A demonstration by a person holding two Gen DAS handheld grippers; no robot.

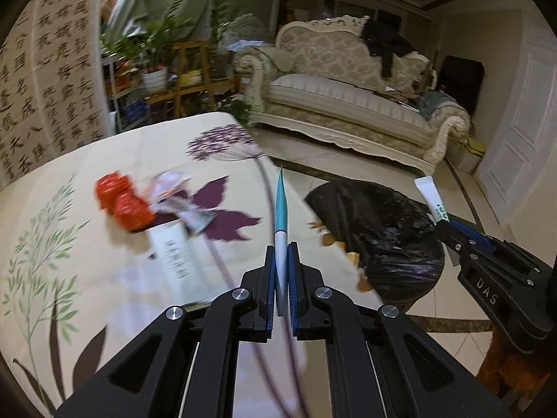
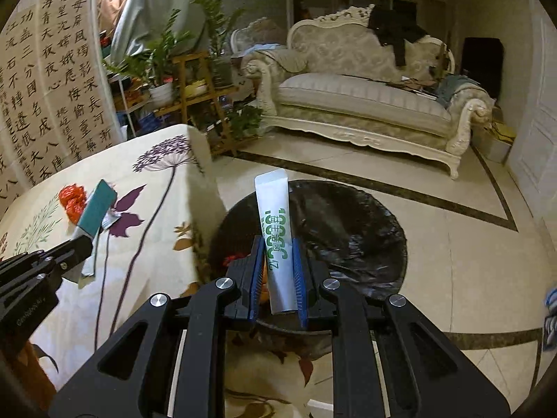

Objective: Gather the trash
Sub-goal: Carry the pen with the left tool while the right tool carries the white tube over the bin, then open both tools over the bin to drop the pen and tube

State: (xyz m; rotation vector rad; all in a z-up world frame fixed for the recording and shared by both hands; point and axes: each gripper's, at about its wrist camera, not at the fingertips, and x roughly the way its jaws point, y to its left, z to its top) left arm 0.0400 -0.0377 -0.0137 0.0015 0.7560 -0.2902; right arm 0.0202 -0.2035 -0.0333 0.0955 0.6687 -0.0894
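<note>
My left gripper [image 1: 281, 248] is shut on a flat teal-and-white packet [image 1: 280, 205], seen edge-on over the table's edge. The right wrist view shows the packet's [image 2: 96, 209] broad teal face in the left gripper [image 2: 85, 240]. My right gripper [image 2: 278, 244] is shut on a white tube [image 2: 273, 216] with green print, held above the black-lined trash bin [image 2: 348, 230]. In the left wrist view that right gripper [image 1: 444, 224] and tube [image 1: 430, 196] hang beyond the bin [image 1: 383, 230]. A red wrapper [image 1: 122, 205], a crumpled pale wrapper [image 1: 174, 191] and a white carton [image 1: 172, 254] lie on the floral tablecloth [image 1: 87, 271].
The bin stands on the tiled floor [image 2: 452, 244] just off the table's corner and holds some orange scraps [image 1: 329, 240]. A cream sofa [image 1: 348, 97] lines the far wall, a plant stand [image 1: 188, 76] stands at the back left, and a white door [image 1: 522, 132] is on the right.
</note>
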